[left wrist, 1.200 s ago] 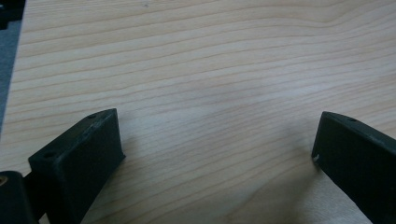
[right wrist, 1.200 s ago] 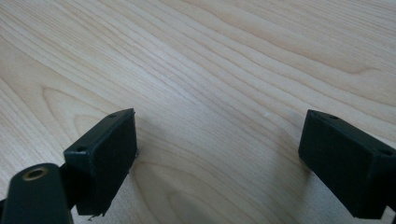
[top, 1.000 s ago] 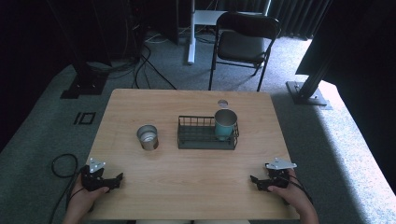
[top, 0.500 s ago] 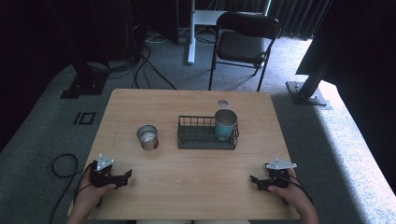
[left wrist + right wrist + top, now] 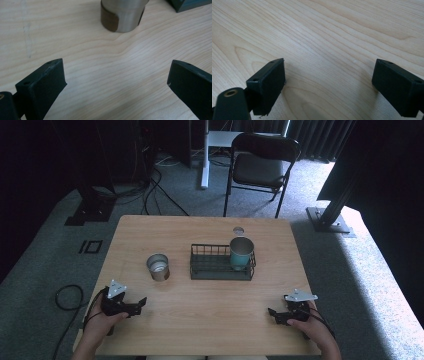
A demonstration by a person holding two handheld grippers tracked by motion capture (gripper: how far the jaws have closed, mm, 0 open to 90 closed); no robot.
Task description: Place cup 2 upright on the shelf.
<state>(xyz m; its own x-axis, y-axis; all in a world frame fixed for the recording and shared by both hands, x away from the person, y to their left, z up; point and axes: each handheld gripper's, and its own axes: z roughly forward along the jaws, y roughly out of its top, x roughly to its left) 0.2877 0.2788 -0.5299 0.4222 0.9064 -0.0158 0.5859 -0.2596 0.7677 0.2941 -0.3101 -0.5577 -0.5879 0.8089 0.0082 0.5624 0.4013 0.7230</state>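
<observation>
A grey carpeted floor (image 5: 50, 265) with a black folding chair (image 5: 260, 162) surrounds the wooden table (image 5: 210, 320). At the table's middle sits a dark wire basket (image 5: 220, 265) holding an upright teal cup (image 5: 242, 253). Just left of the basket, apart from it, stands a metal cup (image 5: 158, 266). The left gripper (image 5: 135, 305) points toward it, jaws spread wide and empty. The right gripper (image 5: 274, 314) rests near the right front edge, jaws likewise apart.
</observation>
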